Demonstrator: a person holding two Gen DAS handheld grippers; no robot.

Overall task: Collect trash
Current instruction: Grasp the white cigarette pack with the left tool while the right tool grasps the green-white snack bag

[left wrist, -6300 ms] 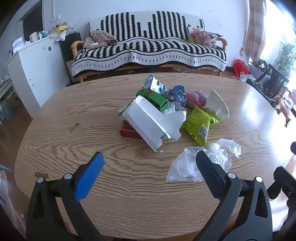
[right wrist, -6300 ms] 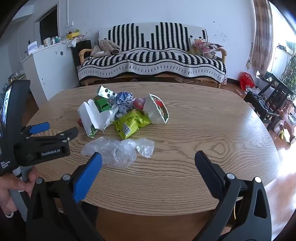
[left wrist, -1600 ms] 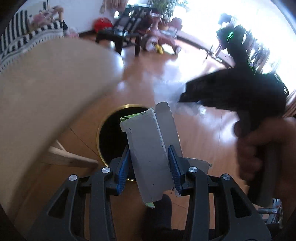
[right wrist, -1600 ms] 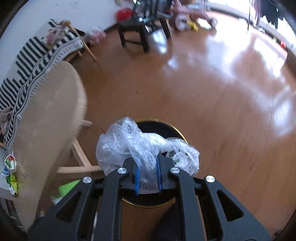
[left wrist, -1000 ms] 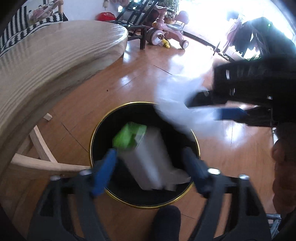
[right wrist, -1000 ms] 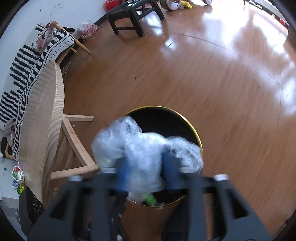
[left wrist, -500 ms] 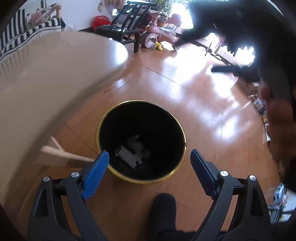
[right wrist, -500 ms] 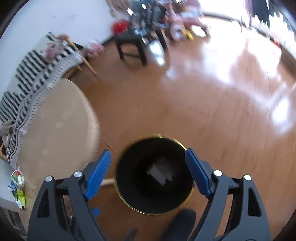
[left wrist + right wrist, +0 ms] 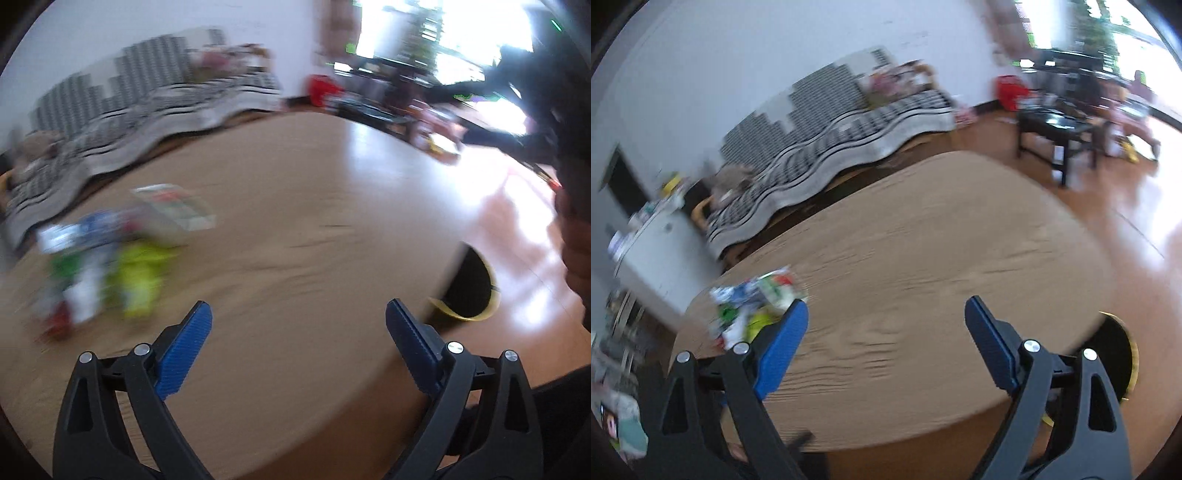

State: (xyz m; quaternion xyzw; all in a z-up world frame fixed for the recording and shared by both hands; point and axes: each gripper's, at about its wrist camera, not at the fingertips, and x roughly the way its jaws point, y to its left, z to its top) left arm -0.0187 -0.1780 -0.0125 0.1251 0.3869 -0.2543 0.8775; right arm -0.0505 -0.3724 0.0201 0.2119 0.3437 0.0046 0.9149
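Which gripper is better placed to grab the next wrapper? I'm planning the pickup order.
Probably left: the left gripper, empty with jaws opening, has the trash pile nearer ahead. The right gripper, also empty, sees it smaller.

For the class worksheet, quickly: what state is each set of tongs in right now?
Left tongs: opening wide, nothing between the blue pads.
Right tongs: opening too, empty.

The round, light oak-grained wooden bench filled both blurred views. A smeared heap of crumpled wrappers and cartons in green, yellow, blue, white and red lay on it toward nine o'clock, a pale green-and-red packet at the heap's upper edge. On the glossy orange-brown wooden floor stood a black gold-rimmed bin, half hidden behind the bench edge at four o'clock.
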